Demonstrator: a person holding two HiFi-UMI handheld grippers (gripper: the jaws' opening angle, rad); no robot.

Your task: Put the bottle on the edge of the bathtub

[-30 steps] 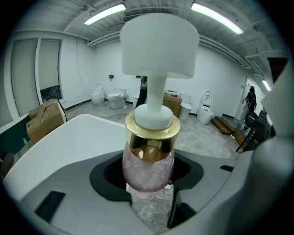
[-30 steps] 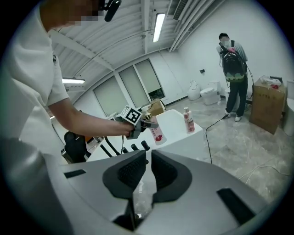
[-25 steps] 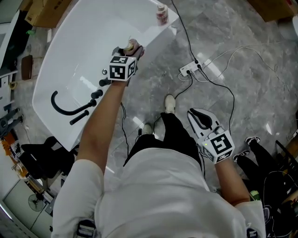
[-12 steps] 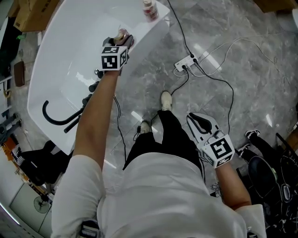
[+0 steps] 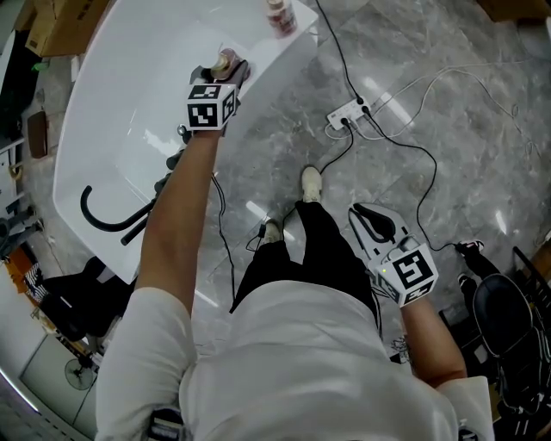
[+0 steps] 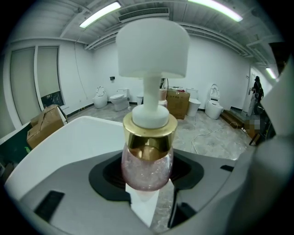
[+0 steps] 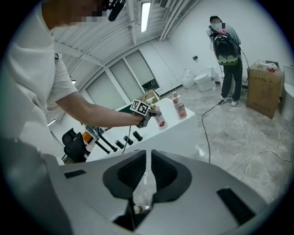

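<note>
A pink pump bottle (image 5: 225, 62) with a gold collar and a white pump head stands upright between the jaws of my left gripper (image 5: 222, 76), which is shut on it. It is held over the near rim of the white bathtub (image 5: 129, 95). In the left gripper view the bottle (image 6: 147, 160) fills the middle, with the pads against its round glass body. From the right gripper view the same bottle (image 7: 159, 119) shows above the tub's rim (image 7: 179, 131). My right gripper (image 5: 372, 220) hangs low at my right side over the floor, jaws shut on nothing (image 7: 146, 172).
A second pink bottle (image 5: 280, 15) stands on the tub's far corner. A black faucet and knobs (image 5: 108, 211) sit at the tub's left end. A power strip with cables (image 5: 349, 114) lies on the marble floor. A person (image 7: 227, 59) stands by cardboard boxes.
My left gripper with the bottle has shifted a little up and left along the tub's rim. The right gripper has hardly moved.
</note>
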